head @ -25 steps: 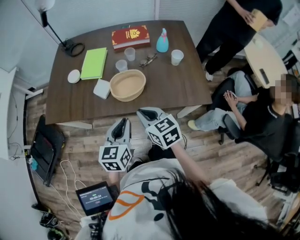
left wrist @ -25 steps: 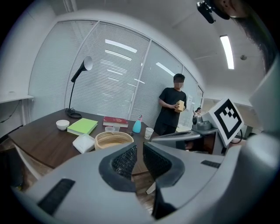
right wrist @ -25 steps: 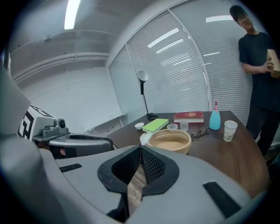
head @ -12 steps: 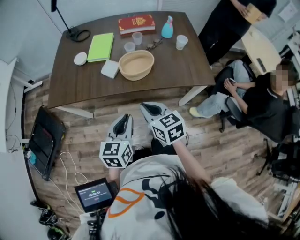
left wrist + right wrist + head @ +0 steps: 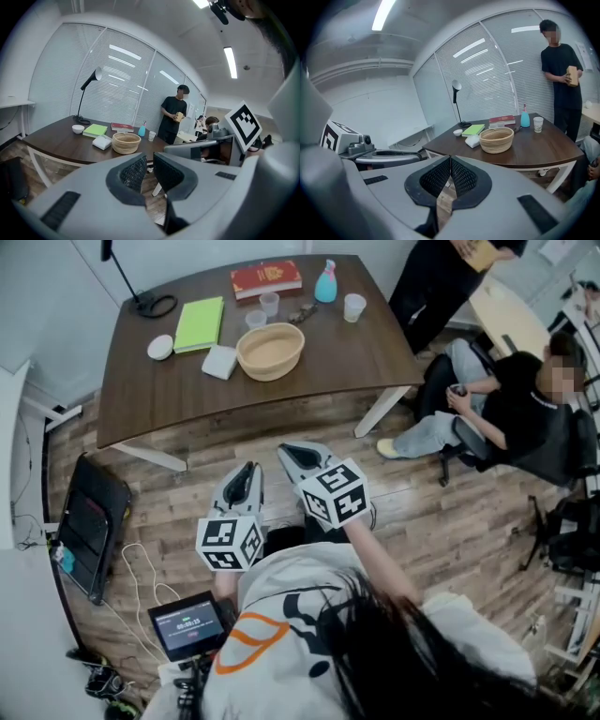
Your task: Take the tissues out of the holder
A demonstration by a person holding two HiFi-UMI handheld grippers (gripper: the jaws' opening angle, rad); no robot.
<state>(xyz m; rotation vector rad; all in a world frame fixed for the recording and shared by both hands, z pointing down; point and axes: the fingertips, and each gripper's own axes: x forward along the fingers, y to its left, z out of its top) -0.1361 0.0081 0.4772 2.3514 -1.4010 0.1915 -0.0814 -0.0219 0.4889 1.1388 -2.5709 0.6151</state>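
Note:
A white square tissue pack (image 5: 220,362) (image 5: 101,142) (image 5: 473,141) lies on the brown table (image 5: 159,399), just left of a round woven basket (image 5: 270,351) (image 5: 125,143) (image 5: 496,139). Both grippers hang over the wooden floor, well short of the table's near edge. My left gripper (image 5: 242,486) (image 5: 149,159) is shut with only a thin slit between its pads and holds nothing. To its right, my right gripper (image 5: 302,460) (image 5: 450,161) is shut, tips touching, and empty.
On the table are a green notebook (image 5: 200,322), small white bowl (image 5: 160,347), red book (image 5: 267,278), blue bottle (image 5: 326,284), cups (image 5: 353,307) and a lamp base (image 5: 155,306). One person stands (image 5: 441,287) and another sits (image 5: 506,409) to the right. A black case (image 5: 89,526) stands at the left.
The table has slid up and away in the head view, so I see more floor in front of it. Both grippers keep their places in the view, still shut.

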